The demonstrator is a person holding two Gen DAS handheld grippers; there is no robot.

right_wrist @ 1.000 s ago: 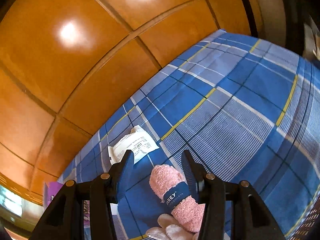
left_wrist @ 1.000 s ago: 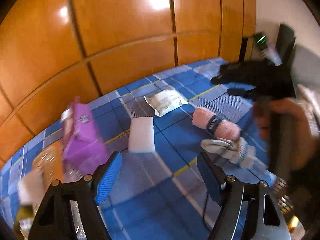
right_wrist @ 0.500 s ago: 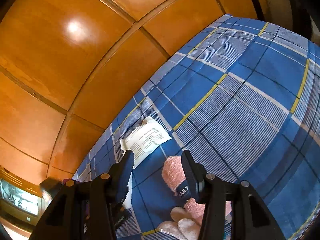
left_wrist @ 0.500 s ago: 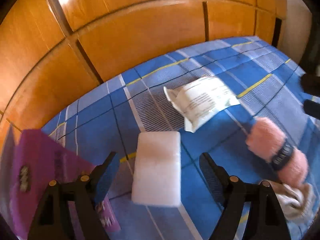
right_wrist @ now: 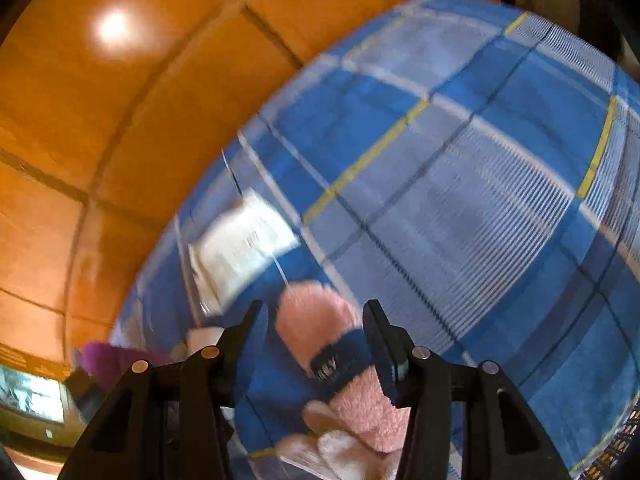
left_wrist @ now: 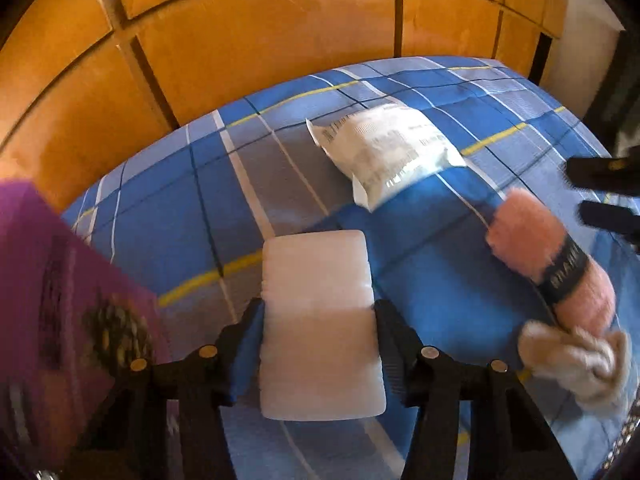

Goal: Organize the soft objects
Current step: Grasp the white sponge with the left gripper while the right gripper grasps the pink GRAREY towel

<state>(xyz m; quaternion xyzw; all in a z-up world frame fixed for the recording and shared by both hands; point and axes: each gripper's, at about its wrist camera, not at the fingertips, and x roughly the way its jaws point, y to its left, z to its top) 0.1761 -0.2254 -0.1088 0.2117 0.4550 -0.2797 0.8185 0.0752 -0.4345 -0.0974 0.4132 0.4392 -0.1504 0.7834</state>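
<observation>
The left gripper is being closed around the white foam block – its 2 blue pads are lying against the block's sides on the blue checked bedspread. The right gripper is being held partly open over the pink rolled towel; the right-hand finger is lying close to its dark band, the left clear of it. A white packet is lying beyond the block – a purple box beside it.
</observation>
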